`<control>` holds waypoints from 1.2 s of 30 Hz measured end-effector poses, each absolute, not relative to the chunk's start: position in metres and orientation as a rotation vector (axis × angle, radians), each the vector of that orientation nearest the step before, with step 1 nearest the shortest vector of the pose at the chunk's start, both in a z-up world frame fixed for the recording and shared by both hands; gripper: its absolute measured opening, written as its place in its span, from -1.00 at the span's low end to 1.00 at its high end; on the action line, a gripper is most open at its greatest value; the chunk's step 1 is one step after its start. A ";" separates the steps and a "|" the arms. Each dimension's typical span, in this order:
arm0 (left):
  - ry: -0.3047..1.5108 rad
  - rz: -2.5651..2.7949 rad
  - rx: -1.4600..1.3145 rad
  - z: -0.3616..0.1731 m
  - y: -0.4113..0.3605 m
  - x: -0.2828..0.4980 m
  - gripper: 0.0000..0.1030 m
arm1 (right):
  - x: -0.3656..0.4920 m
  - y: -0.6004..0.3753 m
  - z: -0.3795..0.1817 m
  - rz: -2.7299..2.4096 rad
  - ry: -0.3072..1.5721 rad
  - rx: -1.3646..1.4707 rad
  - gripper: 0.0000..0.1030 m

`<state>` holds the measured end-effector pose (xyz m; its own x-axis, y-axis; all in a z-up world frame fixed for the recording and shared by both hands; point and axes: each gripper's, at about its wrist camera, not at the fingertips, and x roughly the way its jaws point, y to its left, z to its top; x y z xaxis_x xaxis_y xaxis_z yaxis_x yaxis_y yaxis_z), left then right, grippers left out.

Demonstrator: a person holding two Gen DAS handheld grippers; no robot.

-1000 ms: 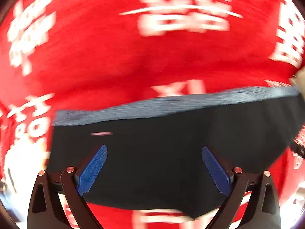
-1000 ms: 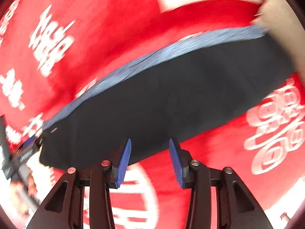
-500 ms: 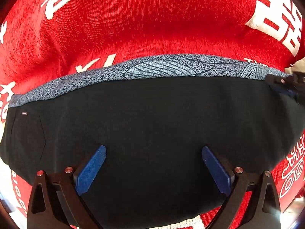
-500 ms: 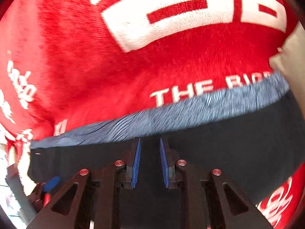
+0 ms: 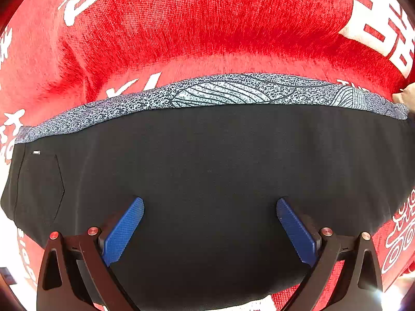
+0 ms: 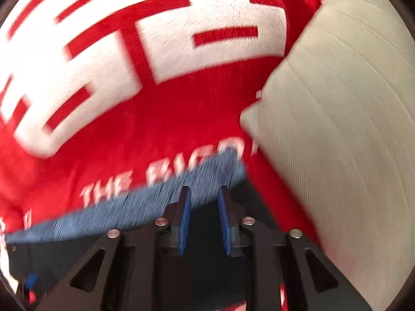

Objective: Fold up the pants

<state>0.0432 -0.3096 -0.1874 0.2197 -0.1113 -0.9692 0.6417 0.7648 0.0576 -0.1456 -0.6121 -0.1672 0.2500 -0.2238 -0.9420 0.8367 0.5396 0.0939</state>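
Observation:
Black pants (image 5: pixel 207 160) lie flat on a red blanket (image 5: pixel 207 31), with a grey patterned band (image 5: pixel 220 93) along their far edge and a pocket (image 5: pixel 39 181) at the left. My left gripper (image 5: pixel 210 207) is wide open above the black cloth, holding nothing. In the right wrist view the pants (image 6: pixel 77 254) fill the bottom and their grey band (image 6: pixel 145 202) runs under my right gripper (image 6: pixel 203 194). Its jaws stand a narrow gap apart above the band's right end, with nothing seen between them.
The red blanket (image 6: pixel 129 134) has large white characters and letters. A beige ribbed cushion (image 6: pixel 337 119) lies at the right, close to the pants' right end; its corner shows in the left wrist view (image 5: pixel 404 96).
My left gripper has settled low over the pants and now holds still. My right gripper has narrowed and moved forward and right, to the band's right end beside the cushion.

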 end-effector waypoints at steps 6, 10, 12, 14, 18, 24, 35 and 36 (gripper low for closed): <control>1.248 -0.560 0.525 -0.186 -0.309 0.038 1.00 | -0.174 -0.549 -0.183 -0.772 1.098 0.639 -0.11; 1.242 -0.577 0.537 -0.183 -0.311 0.038 1.00 | -0.204 -0.577 -0.172 -0.968 1.049 0.682 -0.14; 1.250 -0.570 0.539 -0.184 -0.312 0.040 1.00 | -0.214 -0.580 -0.155 -0.958 0.994 0.751 -0.10; 1.256 -0.551 0.554 -0.182 -0.314 0.043 1.00 | -0.227 -0.567 -0.144 -0.857 0.925 0.880 -0.09; 1.258 -0.559 0.568 -0.169 -0.325 0.036 1.00 | -0.254 -0.541 -0.154 -0.717 0.840 1.151 -0.07; 1.221 -0.644 0.577 -0.148 -0.349 0.009 1.00 | -0.279 -0.514 -0.198 -0.672 0.717 1.419 -0.07; 1.227 -0.643 0.559 -0.145 -0.383 -0.007 1.00 | -0.291 -0.533 -0.212 -0.683 0.605 1.539 -0.07; 1.208 -0.635 0.569 -0.142 -0.377 -0.004 1.00 | -0.291 -0.533 -0.210 -0.676 0.610 1.535 -0.07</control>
<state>-0.0040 -0.3773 -0.1423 0.2270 -0.1421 -0.9635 0.7130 0.6982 0.0650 -0.2910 -0.5330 -0.2096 0.6847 -0.0139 -0.7287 0.7263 -0.0711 0.6837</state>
